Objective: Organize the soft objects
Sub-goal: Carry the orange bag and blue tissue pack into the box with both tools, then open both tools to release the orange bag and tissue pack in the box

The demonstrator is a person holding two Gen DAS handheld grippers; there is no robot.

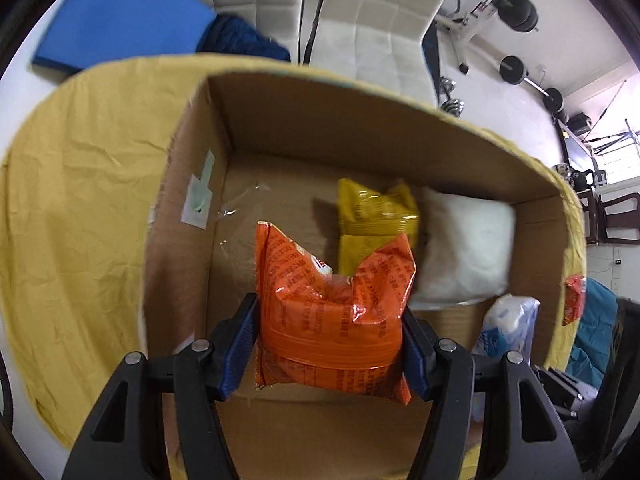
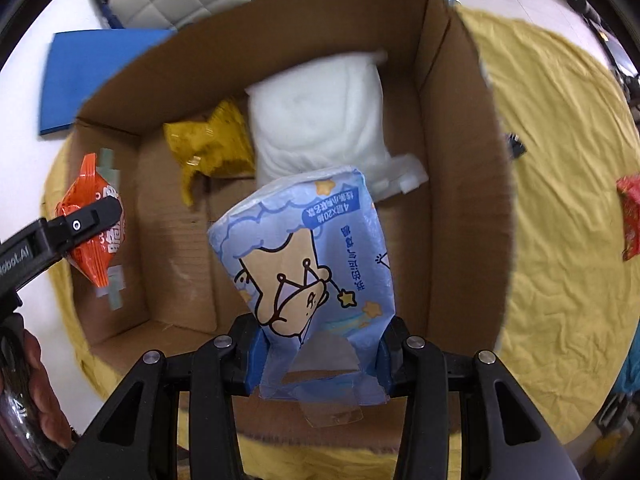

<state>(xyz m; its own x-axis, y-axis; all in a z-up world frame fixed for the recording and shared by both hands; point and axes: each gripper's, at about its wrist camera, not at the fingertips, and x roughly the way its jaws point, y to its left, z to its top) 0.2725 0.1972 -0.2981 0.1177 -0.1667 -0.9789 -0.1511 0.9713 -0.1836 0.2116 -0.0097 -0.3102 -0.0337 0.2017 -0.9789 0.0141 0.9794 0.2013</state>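
My left gripper (image 1: 330,344) is shut on an orange snack bag (image 1: 332,312) and holds it over the open cardboard box (image 1: 192,216). The same bag (image 2: 94,236) and left gripper (image 2: 86,218) show at the left of the right wrist view. My right gripper (image 2: 318,354) is shut on a light blue tissue pack (image 2: 312,272) above the box (image 2: 460,200). The pack also shows in the left wrist view (image 1: 506,324). Inside the box lie a yellow snack bag (image 1: 376,220) (image 2: 212,144) and a white pillow (image 1: 464,248) (image 2: 320,116).
The box stands on a round table with a yellow cloth (image 1: 80,184) (image 2: 560,240). A red packet (image 2: 630,216) lies on the cloth to the right of the box. A blue pad (image 1: 120,12) and white padded chairs (image 1: 380,20) are beyond the table.
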